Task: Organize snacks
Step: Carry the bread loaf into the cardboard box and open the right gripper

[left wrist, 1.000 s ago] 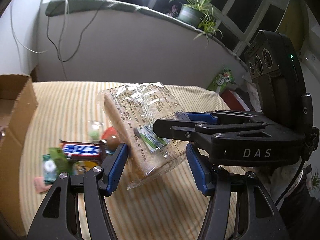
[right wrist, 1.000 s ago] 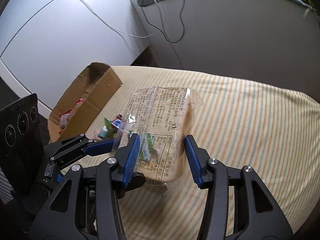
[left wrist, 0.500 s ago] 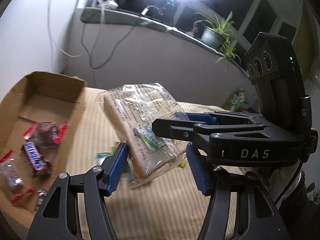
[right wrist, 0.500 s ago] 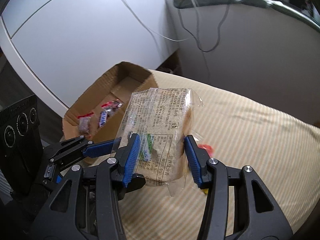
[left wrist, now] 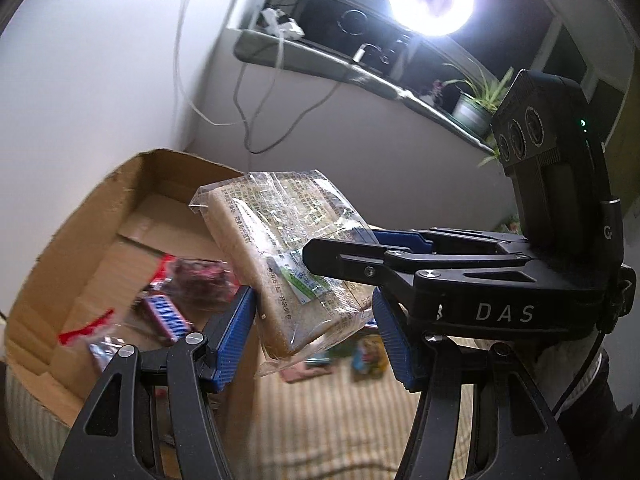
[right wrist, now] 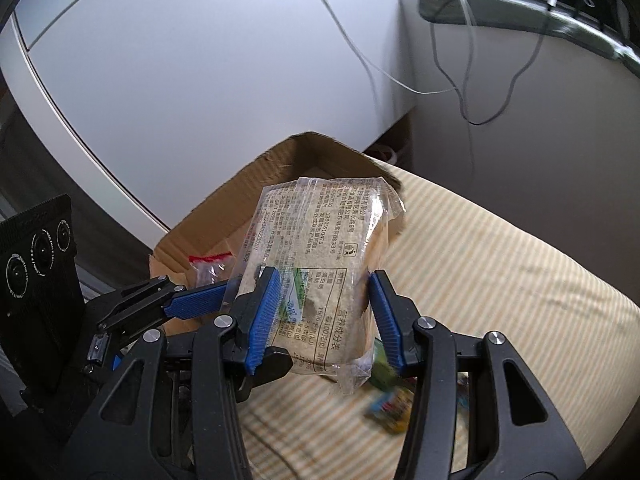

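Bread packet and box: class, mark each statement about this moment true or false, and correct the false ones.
1. Both claws grip the bread packet. True: left claw and right claw each clamp it.
2. The cardboard box is empty. False: wrapped snacks lie inside.
3. The bread packet rests on the striped cloth. False: it is held in the air.
4. A potted plant stands on the ledge. True.

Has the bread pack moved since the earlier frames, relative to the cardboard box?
Yes. The bread pack has been carried sideways toward the cardboard box. Earlier it was over the striped cover; now it hangs at the box's edge, partly over its opening.
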`<state>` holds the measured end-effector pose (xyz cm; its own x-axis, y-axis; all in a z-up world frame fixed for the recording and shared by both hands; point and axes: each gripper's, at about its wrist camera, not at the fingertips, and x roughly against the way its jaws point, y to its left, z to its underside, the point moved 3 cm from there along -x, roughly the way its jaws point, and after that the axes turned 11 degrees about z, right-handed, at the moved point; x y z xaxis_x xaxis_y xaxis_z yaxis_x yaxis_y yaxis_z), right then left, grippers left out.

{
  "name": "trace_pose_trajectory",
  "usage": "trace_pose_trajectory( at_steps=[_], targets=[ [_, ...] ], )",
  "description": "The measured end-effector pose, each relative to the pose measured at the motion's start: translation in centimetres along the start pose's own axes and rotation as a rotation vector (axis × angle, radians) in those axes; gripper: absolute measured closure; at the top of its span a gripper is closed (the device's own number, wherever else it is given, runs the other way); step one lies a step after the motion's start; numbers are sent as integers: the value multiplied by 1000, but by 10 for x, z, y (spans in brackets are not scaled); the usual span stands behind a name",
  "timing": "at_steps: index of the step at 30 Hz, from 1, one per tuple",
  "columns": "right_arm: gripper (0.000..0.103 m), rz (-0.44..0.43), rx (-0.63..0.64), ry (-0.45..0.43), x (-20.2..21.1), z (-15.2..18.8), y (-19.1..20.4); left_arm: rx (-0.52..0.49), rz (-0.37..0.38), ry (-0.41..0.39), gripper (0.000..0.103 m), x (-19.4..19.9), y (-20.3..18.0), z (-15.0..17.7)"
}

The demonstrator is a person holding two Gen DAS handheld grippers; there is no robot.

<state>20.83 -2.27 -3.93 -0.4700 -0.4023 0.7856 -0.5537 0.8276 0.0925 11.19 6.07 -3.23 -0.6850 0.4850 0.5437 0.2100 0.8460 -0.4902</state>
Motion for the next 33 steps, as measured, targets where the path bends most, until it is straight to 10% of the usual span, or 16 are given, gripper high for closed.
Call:
trace_pose_trajectory(
  at_steps=[33],
  targets=[
    [54, -31, 72, 74, -57, -31, 47, 70, -149, -27, 44, 10, 68, -13]
  ],
)
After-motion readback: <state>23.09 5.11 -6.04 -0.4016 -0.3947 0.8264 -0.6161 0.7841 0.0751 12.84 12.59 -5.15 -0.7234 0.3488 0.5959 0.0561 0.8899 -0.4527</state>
